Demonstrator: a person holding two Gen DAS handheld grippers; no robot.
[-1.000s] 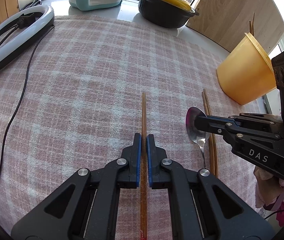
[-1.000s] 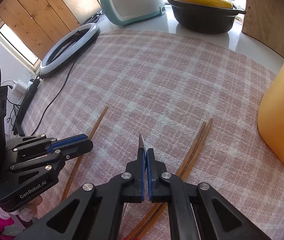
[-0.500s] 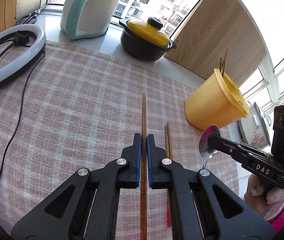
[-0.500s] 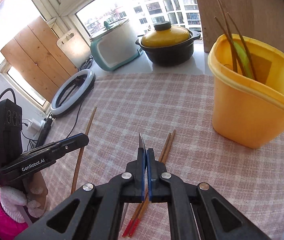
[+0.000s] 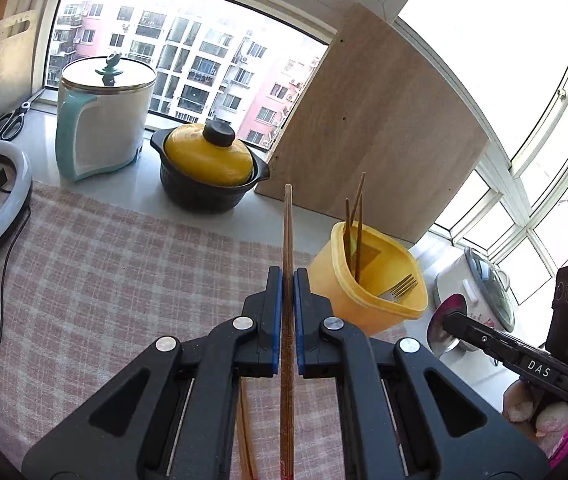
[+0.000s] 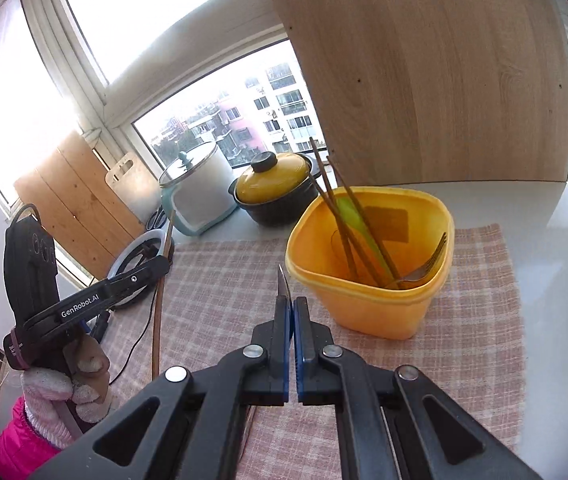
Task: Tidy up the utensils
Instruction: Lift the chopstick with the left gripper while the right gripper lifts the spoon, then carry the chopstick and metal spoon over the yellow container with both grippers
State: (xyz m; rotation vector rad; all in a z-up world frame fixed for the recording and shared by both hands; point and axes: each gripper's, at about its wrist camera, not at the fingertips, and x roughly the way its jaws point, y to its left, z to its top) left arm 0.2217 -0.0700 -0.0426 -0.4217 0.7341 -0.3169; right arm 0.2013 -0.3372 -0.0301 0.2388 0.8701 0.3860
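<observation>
**A:** Why is the checked pink cloth on the bench (image 6: 220, 276) nearly bare?

**B:** I'm gathering everything into the yellow plastic tub (image 6: 368, 312), which stands on it holding chopsticks and a fork.

**A:** And your claws?

**B:** My left claw (image 5: 288, 280) is clamped on a long wooden chopstick (image 5: 287, 232); the right claw (image 6: 293, 312) pinches a metal spoon (image 5: 444, 320) by its handle. Both are held aloft near the tub.
</observation>
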